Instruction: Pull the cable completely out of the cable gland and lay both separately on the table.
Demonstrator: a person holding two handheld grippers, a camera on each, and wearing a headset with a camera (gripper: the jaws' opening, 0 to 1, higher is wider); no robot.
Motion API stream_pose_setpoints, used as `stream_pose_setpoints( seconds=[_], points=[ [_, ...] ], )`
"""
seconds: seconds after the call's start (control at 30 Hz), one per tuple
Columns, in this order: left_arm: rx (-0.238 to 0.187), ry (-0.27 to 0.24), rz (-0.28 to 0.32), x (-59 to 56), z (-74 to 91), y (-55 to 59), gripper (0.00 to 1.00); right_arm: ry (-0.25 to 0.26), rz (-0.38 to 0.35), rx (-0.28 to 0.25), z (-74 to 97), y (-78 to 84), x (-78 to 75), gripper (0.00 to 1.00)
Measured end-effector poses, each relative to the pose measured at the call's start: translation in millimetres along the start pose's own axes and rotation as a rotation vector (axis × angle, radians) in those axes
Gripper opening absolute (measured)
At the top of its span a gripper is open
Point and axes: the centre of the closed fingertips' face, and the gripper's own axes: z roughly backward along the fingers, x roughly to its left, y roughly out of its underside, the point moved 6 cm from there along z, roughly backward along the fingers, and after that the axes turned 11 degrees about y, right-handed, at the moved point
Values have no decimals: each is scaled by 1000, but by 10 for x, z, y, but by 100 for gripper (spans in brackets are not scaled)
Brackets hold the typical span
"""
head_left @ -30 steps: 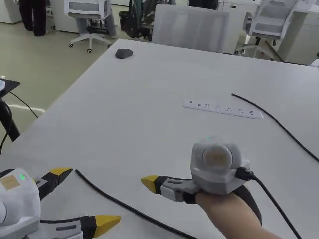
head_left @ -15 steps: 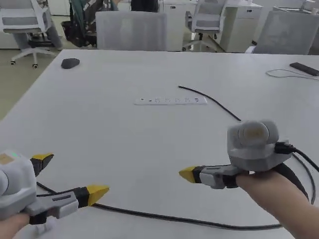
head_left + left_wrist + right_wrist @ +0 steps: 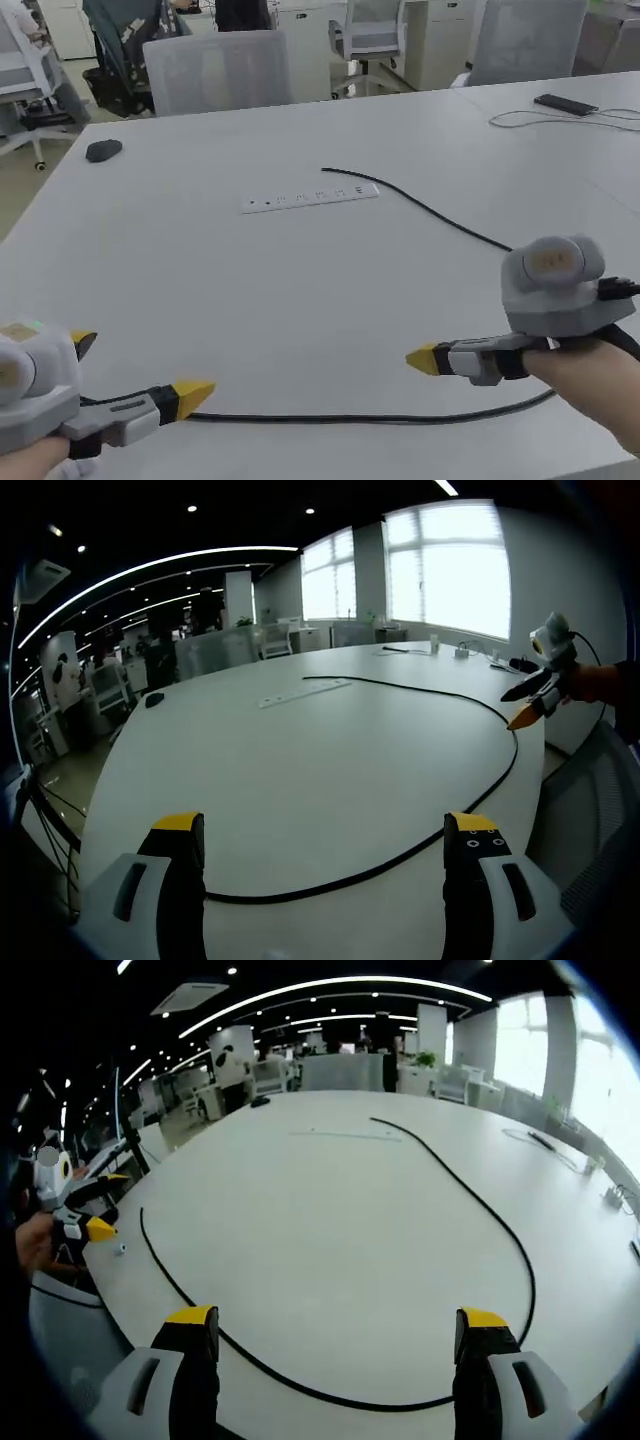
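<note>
Left gripper (image 3: 325, 825): jaws set wide, nothing held. Right gripper (image 3: 335, 1317): jaws also wide, nothing held. Both are over the near side of the table (image 3: 250, 280), well apart from the power strip (image 3: 310, 197), the left one further to the left.

Cable (image 3: 350, 418): lies flat on the table. One end rests just beside the power strip. From there it sweeps away in a wide loop past the right gripper, and the other end lies near the left gripper.

A small pale item (image 3: 120, 1250) sits near that far end, too small to identify as the gland.
</note>
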Motion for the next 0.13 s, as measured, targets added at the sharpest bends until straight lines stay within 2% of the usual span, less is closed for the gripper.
stream_pose_setpoints(
  seconds=[0.13],
  points=[
    [18,-14,5,6,33,1,100,-13,32,0,-20,-9,6,99]
  ],
)
